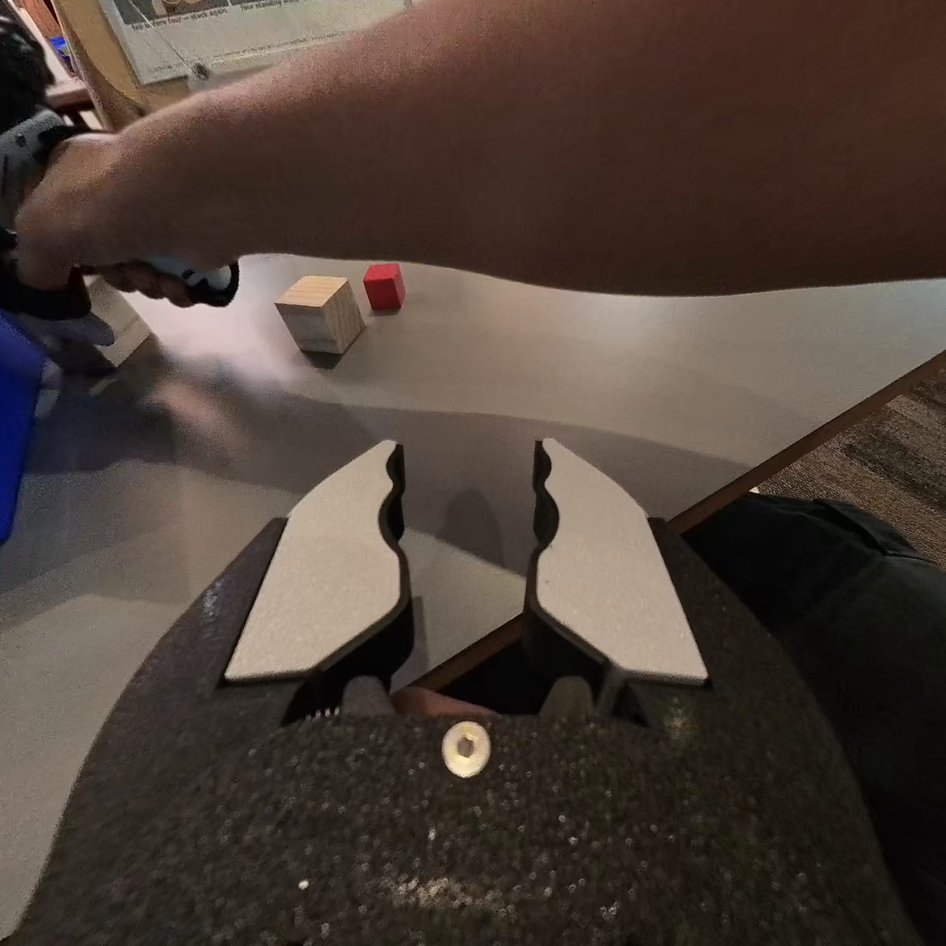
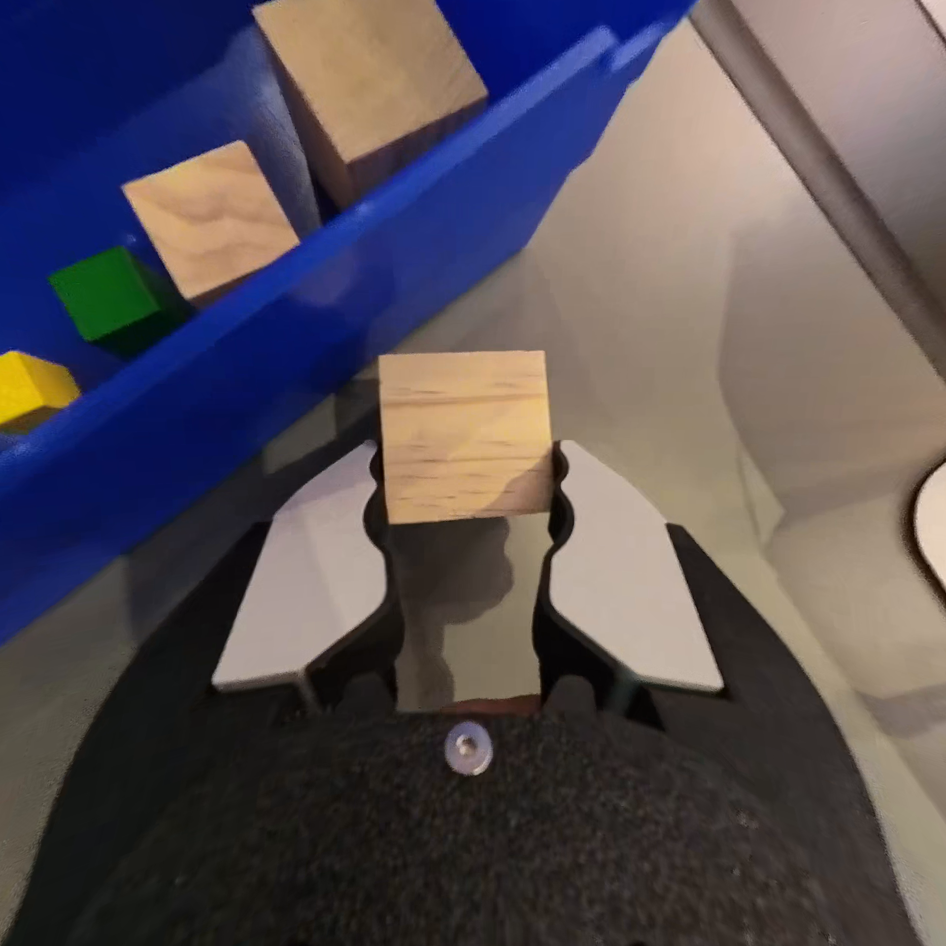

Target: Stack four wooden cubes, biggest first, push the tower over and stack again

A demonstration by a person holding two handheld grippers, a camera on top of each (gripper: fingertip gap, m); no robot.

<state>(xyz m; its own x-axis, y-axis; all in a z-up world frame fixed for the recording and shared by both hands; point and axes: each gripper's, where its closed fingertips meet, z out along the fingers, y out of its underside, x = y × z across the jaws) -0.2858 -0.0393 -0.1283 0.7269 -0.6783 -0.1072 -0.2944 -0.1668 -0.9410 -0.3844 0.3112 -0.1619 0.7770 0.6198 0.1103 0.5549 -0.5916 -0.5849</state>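
My right gripper (image 2: 465, 460) is shut on a plain wooden cube (image 2: 463, 435), held just outside the blue bin (image 2: 317, 302) above the grey table. In the bin lie a large wooden cube (image 2: 368, 87), a medium wooden cube (image 2: 210, 225), a green cube (image 2: 105, 292) and a yellow cube (image 2: 30, 384). My left gripper (image 1: 468, 455) is open and empty, low over the table near its front edge. Ahead of it on the table stand a plain wooden cube (image 1: 322, 312) and a small red cube (image 1: 384, 285), close together but apart.
A person's bare forearm (image 1: 512, 153) crosses the left wrist view above the table, its hand at far left. The blue bin's corner (image 1: 15, 409) shows at the left edge. The table's wood-trimmed edge (image 1: 819, 435) runs at right, with carpet and a dark trouser leg beyond. One gripper's finger ends stand about 35 cm off the other's.
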